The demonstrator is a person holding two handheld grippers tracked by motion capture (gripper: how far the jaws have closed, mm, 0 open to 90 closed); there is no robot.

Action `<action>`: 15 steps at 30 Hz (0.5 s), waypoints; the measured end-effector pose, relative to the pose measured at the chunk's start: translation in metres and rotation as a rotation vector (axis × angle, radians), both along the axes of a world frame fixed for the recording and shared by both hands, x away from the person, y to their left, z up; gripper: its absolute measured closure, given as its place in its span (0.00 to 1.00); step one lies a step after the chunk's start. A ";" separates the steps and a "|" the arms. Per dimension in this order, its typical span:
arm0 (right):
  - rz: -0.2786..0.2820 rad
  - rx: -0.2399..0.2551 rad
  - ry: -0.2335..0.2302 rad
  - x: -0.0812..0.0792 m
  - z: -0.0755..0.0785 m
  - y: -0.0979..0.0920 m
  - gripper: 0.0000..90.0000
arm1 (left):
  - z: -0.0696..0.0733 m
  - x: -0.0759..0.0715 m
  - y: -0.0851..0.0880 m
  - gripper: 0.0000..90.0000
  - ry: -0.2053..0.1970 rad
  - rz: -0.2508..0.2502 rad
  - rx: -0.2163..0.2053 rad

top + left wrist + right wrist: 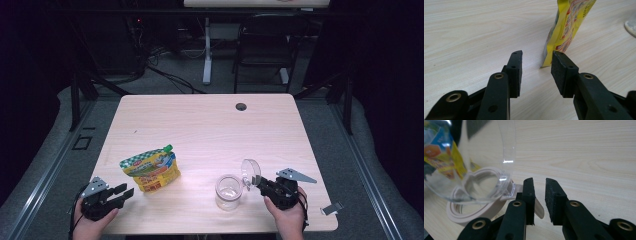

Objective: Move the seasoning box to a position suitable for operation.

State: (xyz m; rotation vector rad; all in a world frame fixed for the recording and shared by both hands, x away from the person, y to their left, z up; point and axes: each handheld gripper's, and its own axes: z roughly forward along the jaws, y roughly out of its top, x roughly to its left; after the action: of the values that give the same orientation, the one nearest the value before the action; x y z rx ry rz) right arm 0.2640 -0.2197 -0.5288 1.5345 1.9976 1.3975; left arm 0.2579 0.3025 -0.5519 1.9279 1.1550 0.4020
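A yellow food pouch [150,170] with a green cap lies at the front left of the wooden table [200,125]. My left gripper [124,191] rests just left of it, open; in the left gripper view the pouch [566,30] sits just beyond the empty jaws [536,56]. A clear jar [229,192] stands front right, its hinged clear lid [250,171] tipped up. My right gripper [256,181] is right beside the lid. In the right gripper view the lid [479,165] rises over a beige rim [469,216], left of the narrowly parted, empty jaws [539,181].
A round cable hole [241,106] sits near the table's far edge. A small grey clip-like object [331,208] lies at the front right corner. A dark chair [265,45] and a desk leg stand beyond the table.
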 end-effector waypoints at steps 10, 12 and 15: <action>0.076 -0.061 0.017 -0.007 -0.003 0.004 0.83 | 0.003 0.002 0.001 0.68 -0.010 0.004 -0.026; 0.095 -0.070 0.027 -0.009 -0.004 0.005 0.82 | 0.004 0.002 0.001 0.68 -0.012 0.005 -0.028; 0.104 -0.082 0.039 -0.008 -0.007 0.008 0.82 | 0.004 0.002 0.001 0.68 -0.016 0.007 -0.029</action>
State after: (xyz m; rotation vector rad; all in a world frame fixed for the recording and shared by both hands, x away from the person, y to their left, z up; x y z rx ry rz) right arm 0.2561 -0.2118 -0.5358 1.4522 2.1587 1.3144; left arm 0.2600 0.3034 -0.5477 1.8928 1.1519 0.4015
